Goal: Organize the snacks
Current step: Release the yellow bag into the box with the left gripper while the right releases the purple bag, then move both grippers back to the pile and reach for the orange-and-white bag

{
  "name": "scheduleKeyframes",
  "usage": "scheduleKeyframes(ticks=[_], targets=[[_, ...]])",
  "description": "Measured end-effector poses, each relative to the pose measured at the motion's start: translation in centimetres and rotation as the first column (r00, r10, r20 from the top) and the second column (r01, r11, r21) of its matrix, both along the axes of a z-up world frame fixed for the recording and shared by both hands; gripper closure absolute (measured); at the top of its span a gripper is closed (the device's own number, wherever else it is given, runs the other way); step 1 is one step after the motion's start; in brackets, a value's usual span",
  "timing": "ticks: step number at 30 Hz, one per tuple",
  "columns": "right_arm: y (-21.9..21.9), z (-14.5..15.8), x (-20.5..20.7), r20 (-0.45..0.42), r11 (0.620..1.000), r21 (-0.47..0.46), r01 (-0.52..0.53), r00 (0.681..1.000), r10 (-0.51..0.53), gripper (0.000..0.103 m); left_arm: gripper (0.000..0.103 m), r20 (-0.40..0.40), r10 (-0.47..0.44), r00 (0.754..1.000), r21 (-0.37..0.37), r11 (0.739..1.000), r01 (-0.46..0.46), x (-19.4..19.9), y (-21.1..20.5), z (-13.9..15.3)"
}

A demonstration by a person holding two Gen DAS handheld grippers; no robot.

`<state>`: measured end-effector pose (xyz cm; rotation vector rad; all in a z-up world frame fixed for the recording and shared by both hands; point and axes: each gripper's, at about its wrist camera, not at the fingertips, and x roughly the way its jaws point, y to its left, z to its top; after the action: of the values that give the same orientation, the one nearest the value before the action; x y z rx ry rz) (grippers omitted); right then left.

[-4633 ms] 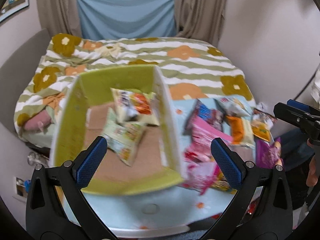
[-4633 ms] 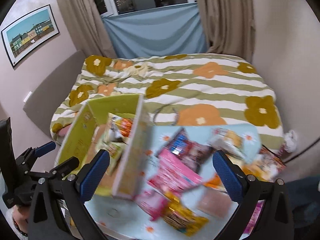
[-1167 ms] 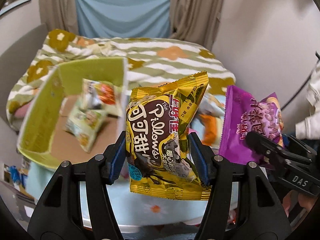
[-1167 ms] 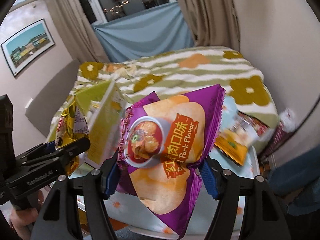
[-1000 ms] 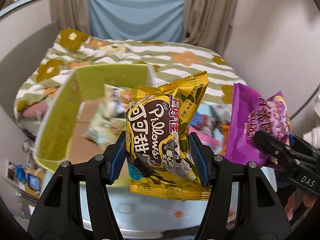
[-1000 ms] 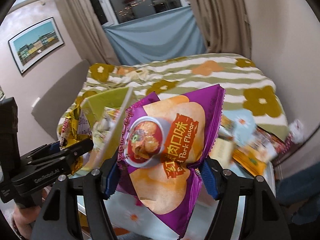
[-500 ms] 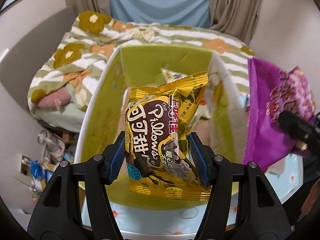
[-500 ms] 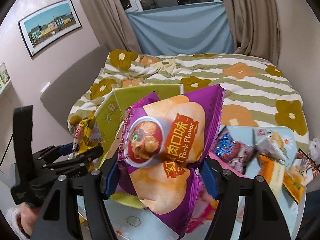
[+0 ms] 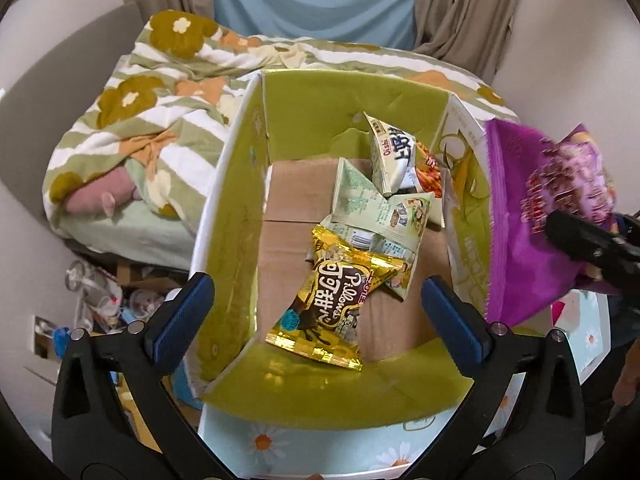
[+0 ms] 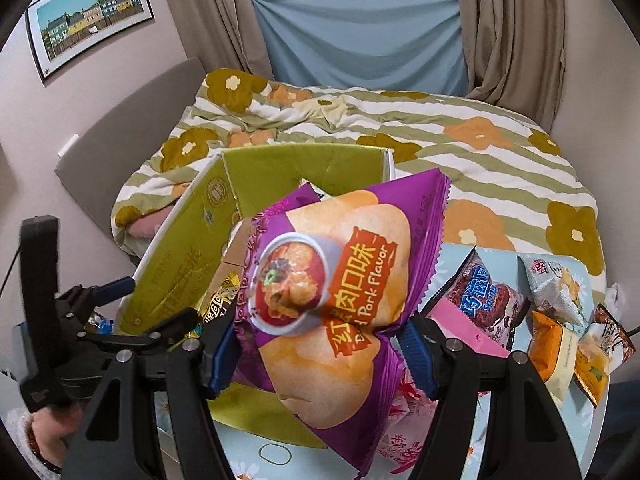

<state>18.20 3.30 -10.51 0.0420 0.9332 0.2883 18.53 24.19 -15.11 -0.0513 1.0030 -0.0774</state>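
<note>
The left gripper (image 9: 316, 312) hangs above the green cardboard box (image 9: 356, 100) with its jaws spread wide; they have just been opening, and nothing sits between the blue pads (image 9: 180, 312) except open air. Below that gap, on the brown floor of the box, lies the gold Pillows packet (image 9: 332, 300), flat and slightly slanted, clear of both fingers. Its upper end overlaps a pale green snack packet (image 9: 376, 216), and further back in the box a cream packet (image 9: 392, 152) leans against the right wall with an orange-printed one tucked beside it.

The right gripper (image 10: 320, 352) is clamped on a purple chip bag (image 10: 332, 280), the blue pads pinching its lower half from either side so the bag bulges above and below the grip. The bag stands tilted, its top edge leaning toward the far right, and it is held in the air beside the right wall of the box, over the table rather than inside the box. In the left wrist view the same purple bag shows at the right edge, just outside the box's wall.

On the floral table (image 10: 460, 452) to the right of the box, more snacks lie loose: a pink and dark packet (image 10: 480, 300), a grey-white packet (image 10: 560, 284), and an orange one (image 10: 556, 344) near the edge. A flower-patterned bed (image 10: 460, 140) stretches behind the table
</note>
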Motion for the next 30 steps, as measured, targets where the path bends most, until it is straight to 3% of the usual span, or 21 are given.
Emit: scheduleKeyframes(ticks=[11,14,19,30], targets=[[4.3,-2.6,1.8,-0.106,0.999,0.000,-0.041,0.994,0.041,0.036,0.000,0.024,0.012,1.000,0.022,1.000,-0.013,-1.3,1.9,1.6],[4.6,-3.1,1.7,-0.106,0.999,0.018,-0.034,0.994,0.036,0.034,0.000,0.021,0.020,1.000,-0.005,1.000,-0.020,-1.5,2.6,1.6],[3.4,-3.3,1.2,-0.086,0.999,0.042,0.031,0.996,-0.028,0.000,0.000,0.023,0.032,0.999,-0.019,0.999,-0.031,-2.0,3.0,1.4],[1.5,-2.0,-0.9,-0.047,0.997,0.043,0.070,0.997,-0.067,0.000,0.000,0.046,0.019,0.999,-0.024,1.000,-0.018,-3.0,1.8,2.7]])
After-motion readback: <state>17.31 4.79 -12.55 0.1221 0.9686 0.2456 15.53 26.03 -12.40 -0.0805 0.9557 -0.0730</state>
